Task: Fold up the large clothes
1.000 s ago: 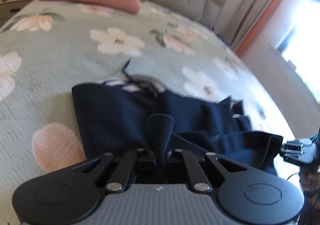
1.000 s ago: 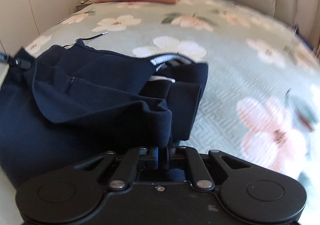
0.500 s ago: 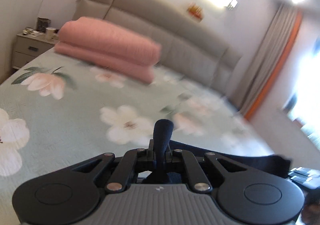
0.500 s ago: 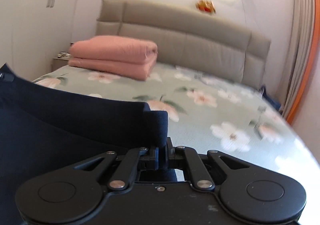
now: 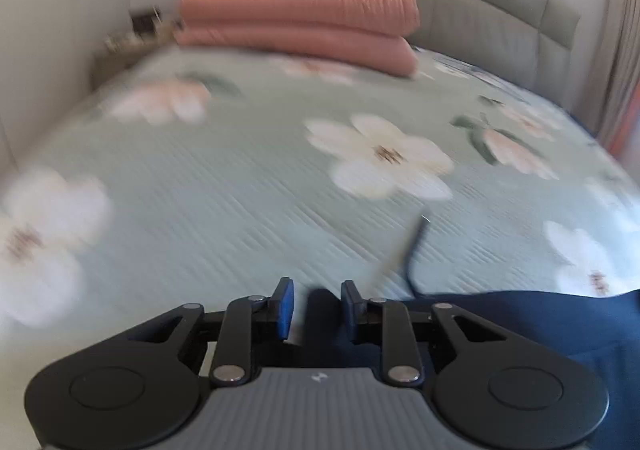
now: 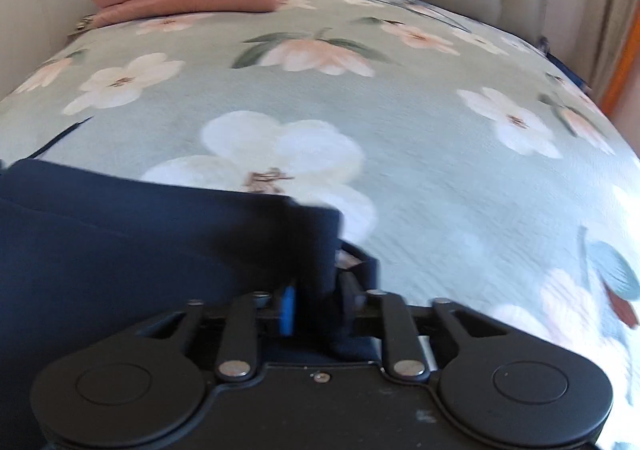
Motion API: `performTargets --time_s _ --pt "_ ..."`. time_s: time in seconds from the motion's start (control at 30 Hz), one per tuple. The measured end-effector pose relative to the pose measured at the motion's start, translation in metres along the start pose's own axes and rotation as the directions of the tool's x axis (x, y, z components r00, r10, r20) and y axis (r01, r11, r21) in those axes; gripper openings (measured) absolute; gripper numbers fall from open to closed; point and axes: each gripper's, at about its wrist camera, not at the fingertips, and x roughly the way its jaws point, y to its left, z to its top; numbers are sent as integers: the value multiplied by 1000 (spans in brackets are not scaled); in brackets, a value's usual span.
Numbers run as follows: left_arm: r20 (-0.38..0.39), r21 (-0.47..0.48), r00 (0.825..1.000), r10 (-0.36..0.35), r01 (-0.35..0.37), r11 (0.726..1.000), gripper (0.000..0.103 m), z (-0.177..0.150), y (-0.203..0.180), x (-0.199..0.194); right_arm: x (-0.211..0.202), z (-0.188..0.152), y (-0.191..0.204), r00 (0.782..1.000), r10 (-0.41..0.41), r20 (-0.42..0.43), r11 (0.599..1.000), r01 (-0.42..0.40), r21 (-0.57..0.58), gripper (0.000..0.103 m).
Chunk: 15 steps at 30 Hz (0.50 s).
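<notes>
A dark navy garment lies on the floral bedspread, filling the lower left of the right wrist view. Its edge also shows at the lower right of the left wrist view as navy cloth, with a thin drawstring trailing up from it. My left gripper is opening, and a dark fold of the garment stands loose between its fingers. The jaws of my right gripper are opening too, with a corner of the garment still between them, beside the blue pad.
A folded pink blanket sits at the head of the bed against the padded beige headboard. A bedside table stands at far left. Curtains hang at right. Bare bedspread stretches ahead of both grippers.
Both grippers were shut on the navy garment and carried it forward over the bed. Now both tilt down toward the bedspread and their jaws have parted around the cloth.
</notes>
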Motion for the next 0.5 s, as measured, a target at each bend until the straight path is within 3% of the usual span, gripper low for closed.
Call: performTargets --time_s 0.03,0.07,0.13,0.23,0.3,0.37,0.4,0.43,0.47,0.5 --pt "28 16 999 19 -20 1000 26 4 2 -12 -7 -2 -10 999 -47 -3 999 47 26 69" --pt "53 24 998 22 -24 999 26 6 5 -25 -15 -5 -20 997 -82 0 996 82 41 68" --pt "85 23 996 -21 19 1000 26 10 7 -47 -34 -9 -27 992 -120 44 993 120 5 53" --pt "49 -19 982 -183 185 983 26 7 -7 -57 -52 -6 -12 987 -21 161 996 35 -84 46" --pt "12 -5 972 -236 237 972 27 -4 -27 -49 -48 -2 9 969 47 242 992 -17 -122 39" --pt "-26 28 977 -212 213 977 28 -21 -44 -35 -24 3 33 973 70 219 985 -33 -168 32" --pt "-52 39 981 -185 187 981 27 -32 -48 -25 -9 1 44 981 74 177 981 -39 -191 22" --pt "-60 34 985 -163 166 986 26 -43 -46 -16 6 -4 50 990 70 126 979 -44 -200 19" --pt "-36 11 983 -180 180 984 25 -48 -39 -15 17 -12 52 993 66 96 978 -45 -206 16" --pt "-28 -22 979 -200 199 980 22 -49 -30 -16 16 -19 50 991 64 120 977 -37 -210 15"
